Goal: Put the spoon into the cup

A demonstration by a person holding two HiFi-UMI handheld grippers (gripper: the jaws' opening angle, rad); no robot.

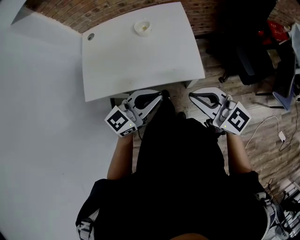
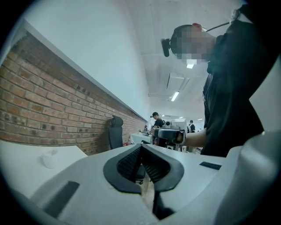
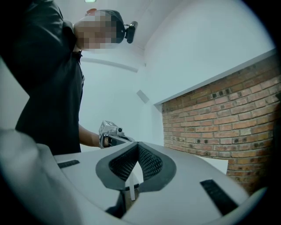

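A small white cup [image 1: 143,28] stands near the far edge of the white table [image 1: 140,65]; it also shows faintly at the left in the left gripper view as the cup [image 2: 50,158]. No spoon is clear to me; something pale may lie in the cup. My left gripper [image 1: 164,93] and right gripper [image 1: 191,95] hang close to the person's body, below the table's near edge, tips pointing toward each other. Both are shut with nothing held, as the left gripper [image 2: 141,147] and right gripper [image 3: 138,147] show in their own views.
A round cable hole [image 1: 90,36] sits at the table's far left corner. A black office chair [image 1: 248,56] stands to the right on the wood floor, with a white cable and plug [image 1: 281,136] lying nearby. A brick wall [image 1: 103,11] runs behind the table.
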